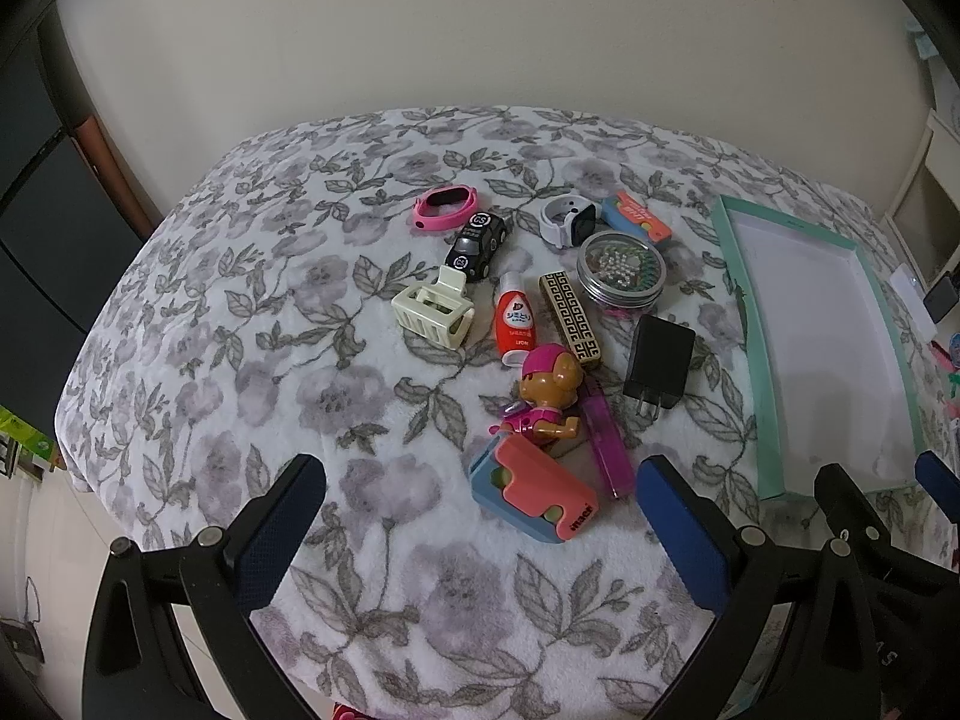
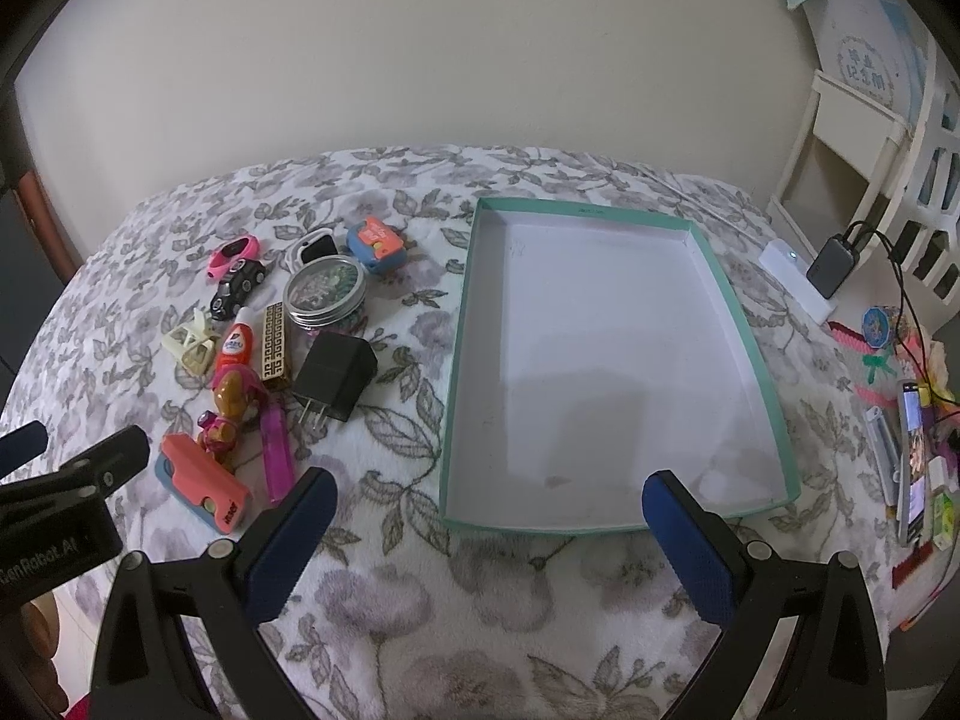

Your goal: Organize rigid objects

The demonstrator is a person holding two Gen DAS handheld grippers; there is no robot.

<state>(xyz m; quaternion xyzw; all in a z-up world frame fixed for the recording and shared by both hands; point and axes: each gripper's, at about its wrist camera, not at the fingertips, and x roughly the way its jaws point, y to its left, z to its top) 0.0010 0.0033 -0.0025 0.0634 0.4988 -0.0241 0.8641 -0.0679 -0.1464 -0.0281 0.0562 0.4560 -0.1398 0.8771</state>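
Several small objects lie in a cluster on a floral blanket: a pink-and-blue case (image 1: pixel 534 495) (image 2: pixel 201 489), a toy dog (image 1: pixel 546 399), a purple lighter (image 1: pixel 612 450), a black charger (image 1: pixel 659 369) (image 2: pixel 336 375), a red bottle (image 1: pixel 517 319), a cream hair clip (image 1: pixel 433 307), a toy car (image 1: pixel 479 245) and a round tin (image 1: pixel 623 270). A teal box (image 2: pixel 459 360) with a bare white floor lies to their right. My left gripper (image 1: pixel 480 516) is open above the near edge, just before the case. My right gripper (image 2: pixel 489 522) is open at the box's near edge.
A pink band (image 1: pixel 445 207), a white watch (image 1: pixel 567 219) and a blue-orange gadget (image 1: pixel 636 216) lie at the back of the cluster. A phone (image 2: pixel 912 462), cables and small items sit at the right edge. A white shelf (image 2: pixel 840 138) stands by the wall.
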